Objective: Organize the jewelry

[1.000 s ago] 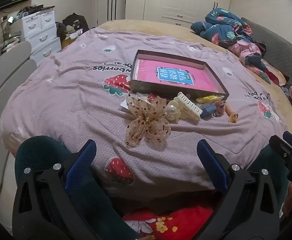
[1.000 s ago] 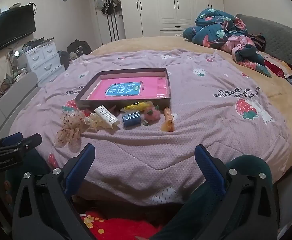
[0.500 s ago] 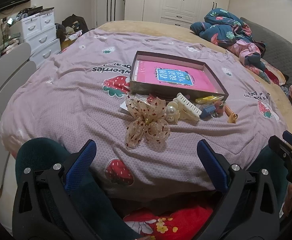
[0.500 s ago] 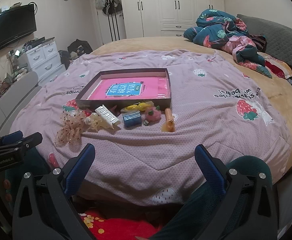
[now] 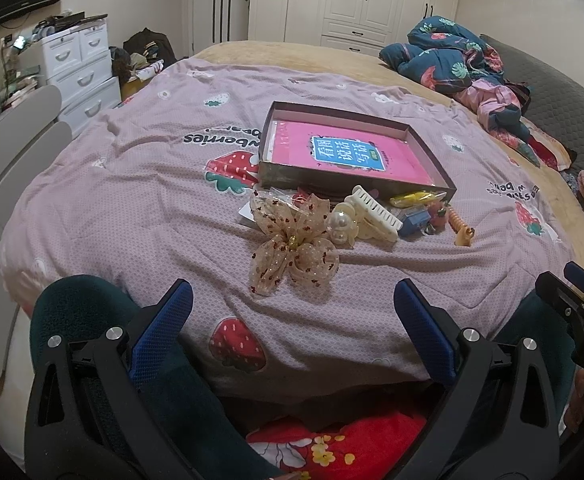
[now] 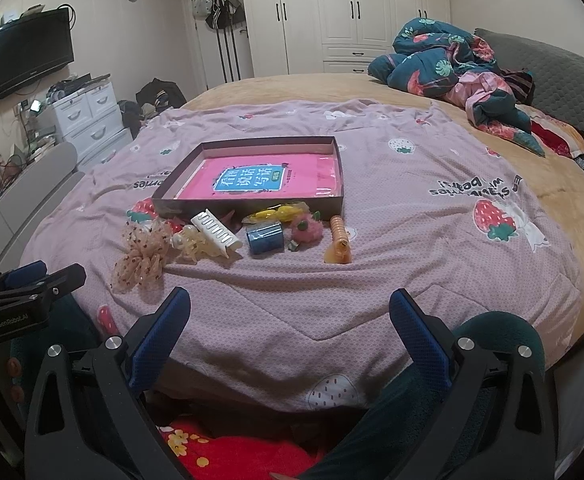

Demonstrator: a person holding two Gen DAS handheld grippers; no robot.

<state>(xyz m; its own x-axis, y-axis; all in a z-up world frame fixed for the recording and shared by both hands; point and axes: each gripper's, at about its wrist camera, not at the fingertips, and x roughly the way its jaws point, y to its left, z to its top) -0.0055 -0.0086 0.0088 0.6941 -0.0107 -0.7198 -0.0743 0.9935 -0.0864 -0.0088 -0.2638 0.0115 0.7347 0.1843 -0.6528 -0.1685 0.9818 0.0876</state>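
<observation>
Cream hair claw (image 5: 374, 216) lengthwise along box (image 5: 280, 176) front; left gripper (image 5: 292, 304), right gripper (image 6: 290, 306) jaws released, empty

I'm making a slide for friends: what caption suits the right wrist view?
Open right hand-held gripper hovers at the bed's edge, facing hair accessories, including a white claw clip, beside a shallow box.

left gripper (image 5: 292, 300) fingers wide apart, holding nothing | bow (image 5: 292, 246) just ahead on bed (image 5: 132, 200) | box (image 5: 352, 152) behind hair clips (image 5: 376, 216)
</observation>
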